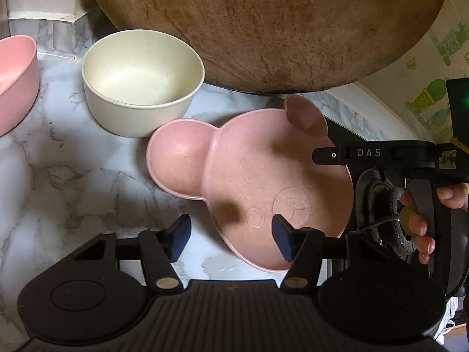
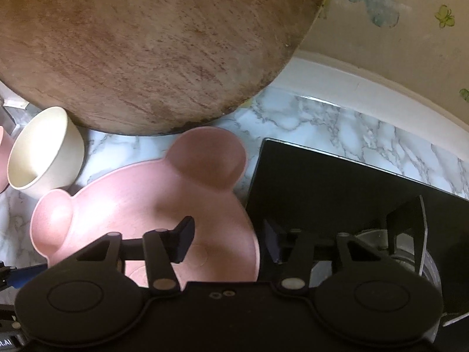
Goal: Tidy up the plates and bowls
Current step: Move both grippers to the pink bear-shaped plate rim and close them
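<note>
You are working in a home kitchen. A marble-patterned countertop [image 1: 73, 176] runs up to a wall with cartoon stickers [image 1: 433, 99]. A big, worn, round wooden chopping board [image 1: 263, 23] leans against that wall. Beside you sits a black glass gas hob [image 2: 322, 182] with a burner [image 1: 381, 205]. A cream bowl [image 1: 140, 82] and pink children's tableware [image 1: 258, 173] rest on the counter.

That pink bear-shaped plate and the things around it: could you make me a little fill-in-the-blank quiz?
1. The bear-shaped plate is coloured ____.
2. The bowl just beside the plate's ear is coloured ____.
3. The counter under them has a ____ pattern.
4. The big round board behind them is made of ____.

Missing words: pink; cream; marble; wood.
</note>
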`<state>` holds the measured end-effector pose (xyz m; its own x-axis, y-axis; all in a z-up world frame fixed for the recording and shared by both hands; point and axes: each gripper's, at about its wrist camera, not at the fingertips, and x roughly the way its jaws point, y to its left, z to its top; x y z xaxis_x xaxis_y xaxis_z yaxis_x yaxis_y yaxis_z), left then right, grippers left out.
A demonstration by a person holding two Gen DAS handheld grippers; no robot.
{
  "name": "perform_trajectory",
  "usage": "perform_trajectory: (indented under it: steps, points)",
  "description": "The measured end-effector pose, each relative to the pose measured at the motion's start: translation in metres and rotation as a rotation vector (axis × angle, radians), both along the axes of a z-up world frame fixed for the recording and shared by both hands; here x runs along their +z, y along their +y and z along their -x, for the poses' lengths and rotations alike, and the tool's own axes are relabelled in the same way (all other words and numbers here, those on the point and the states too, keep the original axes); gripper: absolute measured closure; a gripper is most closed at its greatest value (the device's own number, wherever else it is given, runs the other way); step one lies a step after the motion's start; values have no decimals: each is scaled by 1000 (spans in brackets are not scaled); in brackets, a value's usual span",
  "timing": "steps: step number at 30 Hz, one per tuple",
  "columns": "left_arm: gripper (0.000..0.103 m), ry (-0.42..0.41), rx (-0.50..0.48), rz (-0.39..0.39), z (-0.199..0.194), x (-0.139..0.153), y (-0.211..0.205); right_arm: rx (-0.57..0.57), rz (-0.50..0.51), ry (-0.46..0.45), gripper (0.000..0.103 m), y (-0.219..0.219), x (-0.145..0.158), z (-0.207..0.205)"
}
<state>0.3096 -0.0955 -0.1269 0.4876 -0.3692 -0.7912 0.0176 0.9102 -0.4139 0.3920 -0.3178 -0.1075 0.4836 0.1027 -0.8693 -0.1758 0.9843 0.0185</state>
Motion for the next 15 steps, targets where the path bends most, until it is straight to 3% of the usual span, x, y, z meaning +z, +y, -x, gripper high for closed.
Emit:
perform_trajectory:
  steps: [3,15]
  points:
    - [62,4,7,2,-1,-3,2,3,12,0,62,0,-2,-4]
    - [87,0,11,-4,-4,-6,7,1,7,-16,83,-4,-5,-4]
